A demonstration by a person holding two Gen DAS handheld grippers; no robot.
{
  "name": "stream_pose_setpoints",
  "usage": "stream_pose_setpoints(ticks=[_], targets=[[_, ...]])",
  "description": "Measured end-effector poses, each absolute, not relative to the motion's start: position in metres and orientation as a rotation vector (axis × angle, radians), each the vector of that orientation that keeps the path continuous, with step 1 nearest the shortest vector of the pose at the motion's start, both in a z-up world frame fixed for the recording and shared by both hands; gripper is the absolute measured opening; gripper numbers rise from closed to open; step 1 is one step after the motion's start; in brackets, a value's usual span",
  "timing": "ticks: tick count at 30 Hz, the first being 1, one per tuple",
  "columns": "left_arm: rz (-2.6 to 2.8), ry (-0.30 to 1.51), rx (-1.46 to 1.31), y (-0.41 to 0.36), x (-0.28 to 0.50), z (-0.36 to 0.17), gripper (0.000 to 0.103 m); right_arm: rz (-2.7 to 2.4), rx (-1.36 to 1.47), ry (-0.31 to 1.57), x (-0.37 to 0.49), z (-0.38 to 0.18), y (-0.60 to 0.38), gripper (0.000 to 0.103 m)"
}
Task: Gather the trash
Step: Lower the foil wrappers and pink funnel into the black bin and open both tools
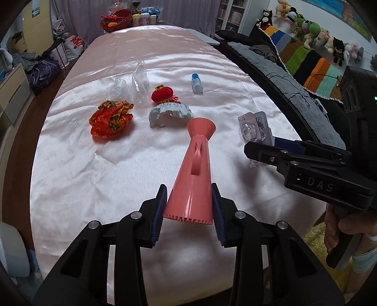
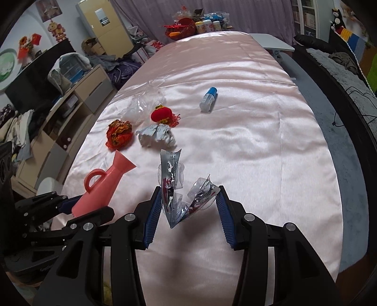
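Observation:
My left gripper is shut on a pink plastic dustpan, held by its wide toothed end above the satin-covered table; it also shows in the right wrist view. My right gripper is shut on a folded clear blister pack, seen in the left wrist view to the right of the dustpan. On the cloth lie a crumpled red-orange wrapper, crumpled white paper, a red lantern ornament, clear plastic wrap and a small blue-capped bottle.
The pale pink satin cloth covers a long table. A red basket and bottles stand at its far end. A dark sofa with a grey throw runs along the right; drawers and clutter line the left.

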State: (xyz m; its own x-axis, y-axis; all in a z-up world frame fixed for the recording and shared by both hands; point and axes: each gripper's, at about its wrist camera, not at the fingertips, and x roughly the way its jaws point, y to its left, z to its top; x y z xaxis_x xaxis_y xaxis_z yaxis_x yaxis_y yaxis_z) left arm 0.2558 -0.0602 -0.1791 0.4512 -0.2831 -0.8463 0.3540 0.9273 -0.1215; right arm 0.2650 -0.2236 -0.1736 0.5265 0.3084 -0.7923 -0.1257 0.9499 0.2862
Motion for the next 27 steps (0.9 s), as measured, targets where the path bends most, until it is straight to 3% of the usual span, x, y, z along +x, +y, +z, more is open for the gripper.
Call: stream_pose_setpoints(ticks=[16, 27], targets=[[-0.377, 1.043, 0.027, -0.036, 0.117, -0.193, 0.035, 0.288, 0.165, 0.993, 0.135, -0.174, -0.201, 0.048], [-0.374, 1.111, 0.007, -0.032, 0.061, -0.229, 0.035, 0.291, 0.116, 1.078, 0.075, -0.21, -0.193, 0.048]])
